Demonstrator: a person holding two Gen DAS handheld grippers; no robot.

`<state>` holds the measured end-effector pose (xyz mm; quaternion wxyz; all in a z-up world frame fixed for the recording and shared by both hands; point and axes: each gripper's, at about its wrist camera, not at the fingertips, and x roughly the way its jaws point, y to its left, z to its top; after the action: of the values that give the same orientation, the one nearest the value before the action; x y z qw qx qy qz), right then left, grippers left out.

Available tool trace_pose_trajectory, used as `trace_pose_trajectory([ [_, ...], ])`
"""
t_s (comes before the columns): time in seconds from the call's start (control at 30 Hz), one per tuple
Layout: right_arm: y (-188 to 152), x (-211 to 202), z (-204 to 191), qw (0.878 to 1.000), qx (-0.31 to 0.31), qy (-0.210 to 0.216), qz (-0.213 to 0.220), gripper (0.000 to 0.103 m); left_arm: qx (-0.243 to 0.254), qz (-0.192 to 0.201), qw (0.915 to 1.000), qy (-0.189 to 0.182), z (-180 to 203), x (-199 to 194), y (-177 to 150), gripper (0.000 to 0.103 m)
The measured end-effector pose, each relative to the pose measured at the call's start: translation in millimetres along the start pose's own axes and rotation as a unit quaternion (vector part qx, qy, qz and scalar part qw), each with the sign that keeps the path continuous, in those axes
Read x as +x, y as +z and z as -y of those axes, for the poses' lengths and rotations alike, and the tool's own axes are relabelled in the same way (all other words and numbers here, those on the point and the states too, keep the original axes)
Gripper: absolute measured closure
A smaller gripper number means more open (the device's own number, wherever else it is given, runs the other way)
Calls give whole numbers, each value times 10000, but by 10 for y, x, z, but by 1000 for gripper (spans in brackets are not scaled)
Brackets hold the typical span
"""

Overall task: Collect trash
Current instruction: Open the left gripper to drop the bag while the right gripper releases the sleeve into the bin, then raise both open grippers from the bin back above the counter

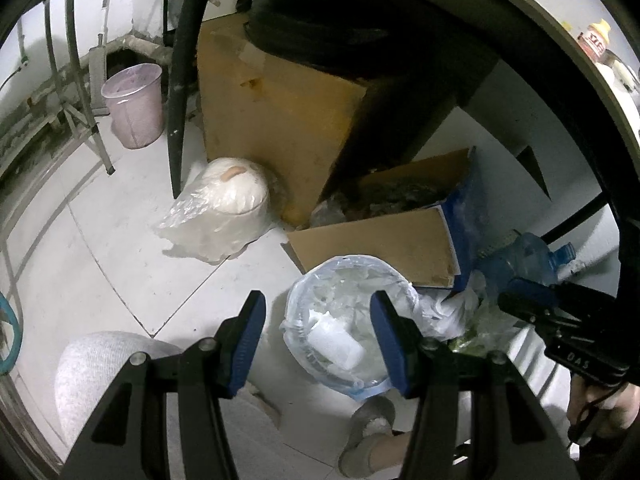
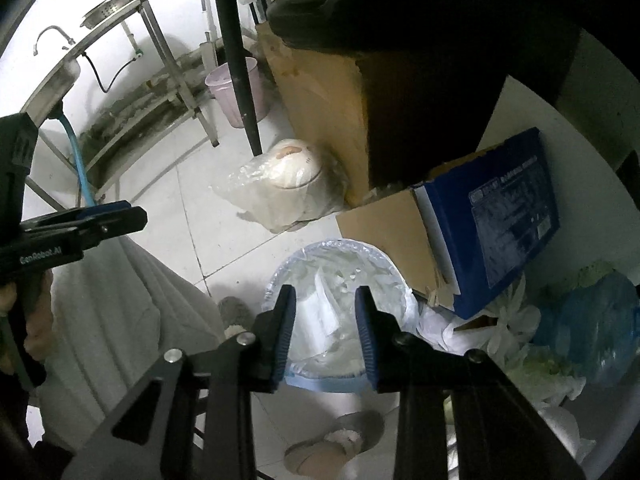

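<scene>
Both pairs of jaws stand apart with nothing between the pads. Left gripper [image 1: 318, 338] hangs above a lined bin [image 1: 344, 320] on the tiled floor [image 1: 120, 240], and the right gripper [image 2: 325, 332] hangs over the same bin [image 2: 340, 304] from the other side. White crumpled paper [image 1: 334, 346] lies inside the bin's clear liner, showing in the right view as pale sheets [image 2: 320, 320] between the fingers. In the left view the right gripper [image 1: 532, 300] also appears at the right edge, held level; in the right view the left gripper [image 2: 120, 216] pokes in from the left edge.

Just behind the bin sits an open cardboard box with a blue side [image 2: 492, 220], touching or nearly touching the bin's rim. To its right lie white bags [image 2: 508, 320] and a blue water jug [image 2: 592, 332]. Farther back a rice cooker in a plastic bag [image 1: 228, 204] rests against a tall cardboard box [image 1: 280, 120]. A pink pail [image 1: 134, 104] stands well apart, near a metal sink stand [image 2: 120, 52]. A grey slipper [image 2: 332, 440] shows below the bin.
</scene>
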<state>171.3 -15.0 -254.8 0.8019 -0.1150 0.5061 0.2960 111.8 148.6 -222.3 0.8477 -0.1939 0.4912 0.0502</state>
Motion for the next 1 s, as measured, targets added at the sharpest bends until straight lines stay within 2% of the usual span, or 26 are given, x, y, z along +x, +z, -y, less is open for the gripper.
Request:
trace_pose_trajectory([
  [0.63, -189, -753, 98, 9976, 60, 120, 679, 75, 501, 340, 9981, 102, 474, -502, -1, 49],
  [1.0, -285, -1158, 169, 9945, 100, 176, 1025, 75, 809, 555, 9952, 12, 756, -801, -6, 49],
])
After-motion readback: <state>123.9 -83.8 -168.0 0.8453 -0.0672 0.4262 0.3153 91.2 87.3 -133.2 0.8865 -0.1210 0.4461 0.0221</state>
